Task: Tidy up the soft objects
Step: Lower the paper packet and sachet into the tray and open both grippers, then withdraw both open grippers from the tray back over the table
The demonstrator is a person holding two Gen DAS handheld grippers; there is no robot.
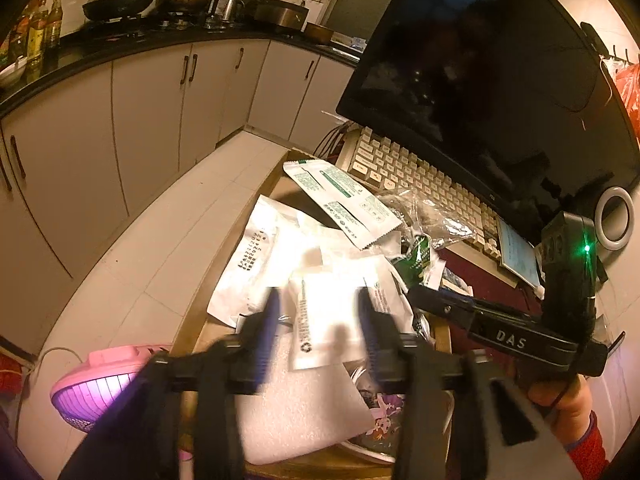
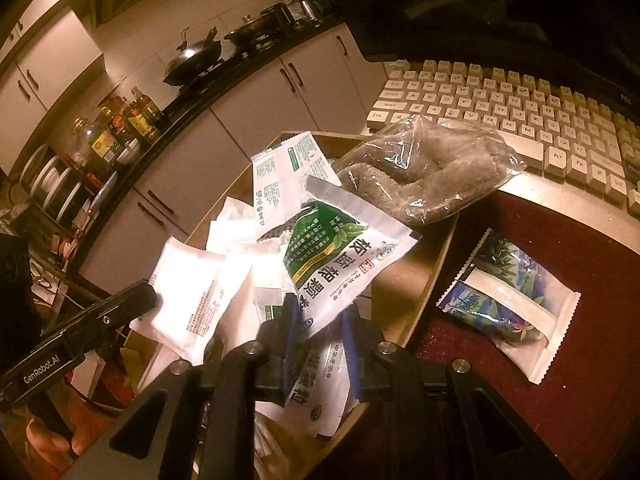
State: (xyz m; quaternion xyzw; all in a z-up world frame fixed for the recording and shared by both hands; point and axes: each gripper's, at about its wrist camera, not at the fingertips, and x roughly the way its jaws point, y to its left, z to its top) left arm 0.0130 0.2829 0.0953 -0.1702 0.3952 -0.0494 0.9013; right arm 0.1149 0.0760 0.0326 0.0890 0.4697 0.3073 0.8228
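A shallow cardboard box (image 2: 432,256) holds a heap of soft packets. My left gripper (image 1: 318,320) is open above the heap. A flat white packet (image 1: 328,312) lies between its blue fingers (image 1: 268,320), free of the pads. In the right wrist view, my right gripper (image 2: 320,336) stands slightly open. The lower corner of a green-and-white sachet (image 2: 340,260) sits between its fingers without being pinched. More white packets (image 2: 192,292) and a long white-green sachet (image 2: 288,172) lie in the box. A grey fluffy item in a clear bag (image 2: 428,172) rests on the box's far corner.
A blue-green packet (image 2: 508,304) lies on the dark red tabletop to the right of the box. A beige keyboard (image 2: 520,108) and a black monitor (image 1: 480,72) stand behind. A white foam sheet (image 1: 304,400) lies near me, and a pink fan (image 1: 96,384) sits on the floor at left.
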